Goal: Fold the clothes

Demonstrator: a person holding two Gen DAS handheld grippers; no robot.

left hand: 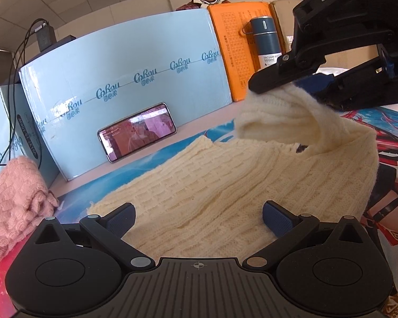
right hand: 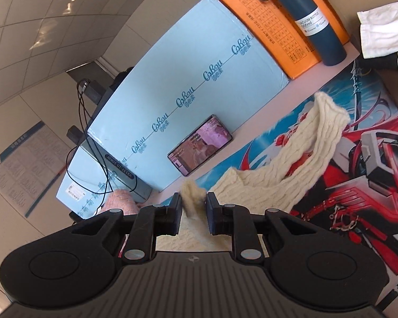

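Surface: we see a pale surface [left hand: 66, 190] under a printed robot-art mat [right hand: 358, 175].
Sweater: our cream knit sweater [left hand: 225, 185] lies on the mat, one sleeve lifted.
Left hand-held gripper [left hand: 198, 216]: spread wide, empty.
Right hand-held gripper [right hand: 193, 212]: pinching the sleeve end.
Room: blue carton [left hand: 124, 84], propped phone [left hand: 138, 137], orange box [left hand: 230, 50], vacuum bottle [left hand: 264, 45], pink knit [left hand: 16, 201], tiled ceiling.

- cream cable-knit sweater [left hand: 215, 185], thick and ribbed, spread mostly flat across the printed mat [left hand: 395, 122].
- one sleeve raised off the mat, cuff pinched in the right gripper [right hand: 193, 206], knit bunched between the fingers.
- lifted sleeve arching back down to the body on the mat.
- other sleeve [right hand: 323, 122] stretched out flat along the mat, ribbed cuff at its far end.
- near hem just beyond the left gripper [left hand: 199, 216], not touched by it.
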